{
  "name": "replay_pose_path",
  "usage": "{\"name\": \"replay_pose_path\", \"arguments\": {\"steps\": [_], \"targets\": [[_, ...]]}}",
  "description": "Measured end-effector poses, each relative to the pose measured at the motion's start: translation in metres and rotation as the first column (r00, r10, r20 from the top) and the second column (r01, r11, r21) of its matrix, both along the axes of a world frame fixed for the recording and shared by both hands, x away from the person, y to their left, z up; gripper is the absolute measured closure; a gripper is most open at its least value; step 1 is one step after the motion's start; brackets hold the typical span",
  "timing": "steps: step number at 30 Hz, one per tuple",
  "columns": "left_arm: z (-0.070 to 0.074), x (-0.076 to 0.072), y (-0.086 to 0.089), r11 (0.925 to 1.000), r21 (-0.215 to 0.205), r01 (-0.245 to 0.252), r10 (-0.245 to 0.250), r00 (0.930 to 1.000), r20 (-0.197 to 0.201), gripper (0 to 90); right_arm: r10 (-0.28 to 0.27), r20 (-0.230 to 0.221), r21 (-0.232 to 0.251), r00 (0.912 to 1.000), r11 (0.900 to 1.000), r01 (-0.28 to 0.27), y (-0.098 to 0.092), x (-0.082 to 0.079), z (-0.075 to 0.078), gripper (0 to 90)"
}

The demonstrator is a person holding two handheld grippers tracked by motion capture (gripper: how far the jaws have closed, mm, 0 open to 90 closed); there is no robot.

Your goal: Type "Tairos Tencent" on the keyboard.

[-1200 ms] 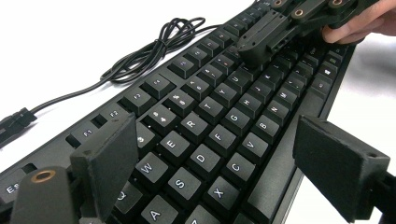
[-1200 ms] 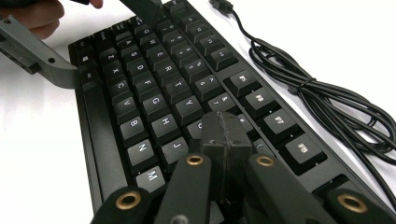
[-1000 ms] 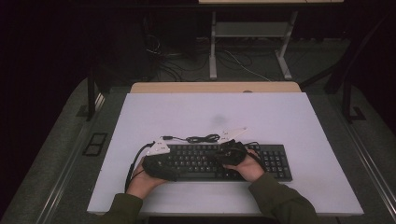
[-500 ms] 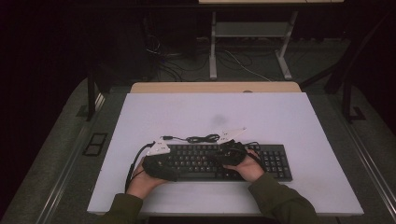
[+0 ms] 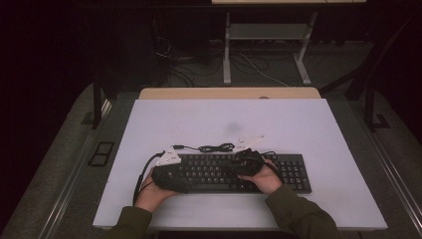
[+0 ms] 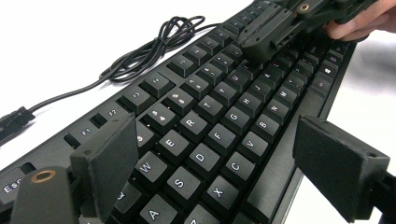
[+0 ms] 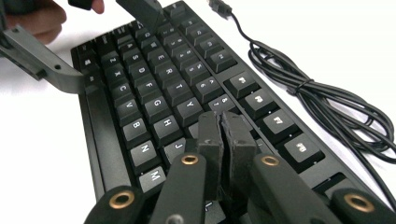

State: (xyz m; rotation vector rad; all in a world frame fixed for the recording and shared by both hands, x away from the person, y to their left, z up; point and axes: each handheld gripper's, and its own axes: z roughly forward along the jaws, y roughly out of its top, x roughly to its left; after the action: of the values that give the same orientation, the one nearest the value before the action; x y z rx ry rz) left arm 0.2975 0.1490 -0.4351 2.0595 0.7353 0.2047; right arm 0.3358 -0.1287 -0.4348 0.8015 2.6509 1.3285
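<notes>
From the high view, a flat black plastic keyboard [image 5: 239, 172] lies on the white table [image 5: 209, 124], near the person's edge. The left gripper [image 5: 169, 174] sits at the keyboard's left end. The right gripper [image 5: 247, 163] is over the middle keys. A thin black cable [image 5: 214, 147] curls just behind the keyboard.

In the left gripper view, the left gripper [image 6: 224, 158] has its jaws spread wide. They hang over the letter keys on the left and hold nothing.

In the right gripper view, the right gripper [image 7: 225, 140] has its jaws squeezed together, with nothing between them. The tips point down near the J key [image 7: 179, 146].

The job looks like pressing a key. To do it well, come straight down on one key only. Push softly, then lift off. Keep the other gripper still so the keyboard does not slide.
</notes>
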Motion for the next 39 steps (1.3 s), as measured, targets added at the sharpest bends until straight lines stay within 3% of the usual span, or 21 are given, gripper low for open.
{"name": "replay_pose_path", "arguments": {"steps": [14,16,24,31,39], "targets": [[0.001,0.0,-0.001,1.0,-0.001,0.001,-0.001,1.0,0.001,13.9,-0.005,-0.002,0.076,1.0,0.997,0.005,-0.007,0.001,0.004,56.5],[0.001,-0.001,-0.001,1.0,-0.001,0.001,-0.001,1.0,0.002,14.0,-0.008,0.001,0.094,1.0,0.996,0.008,-0.009,0.002,0.005,48.2],[0.002,-0.001,-0.001,1.0,0.009,0.003,-0.003,1.0,0.005,14.3,-0.027,0.014,0.132,0.9995,0.991,0.025,-0.012,0.003,0.006,30.6],[0.003,0.001,-0.003,0.9999,0.016,0.003,-0.004,0.9999,0.014,15.4,-0.043,0.029,0.153,0.9987,0.987,0.038,-0.015,0.004,0.006,23.5],[0.007,0.006,-0.005,0.9998,0.017,0.003,-0.003,0.9998,0.021,23.8,-0.058,0.03,0.164,0.9978,0.985,0.053,-0.017,0.005,0.006,21.0]]}}
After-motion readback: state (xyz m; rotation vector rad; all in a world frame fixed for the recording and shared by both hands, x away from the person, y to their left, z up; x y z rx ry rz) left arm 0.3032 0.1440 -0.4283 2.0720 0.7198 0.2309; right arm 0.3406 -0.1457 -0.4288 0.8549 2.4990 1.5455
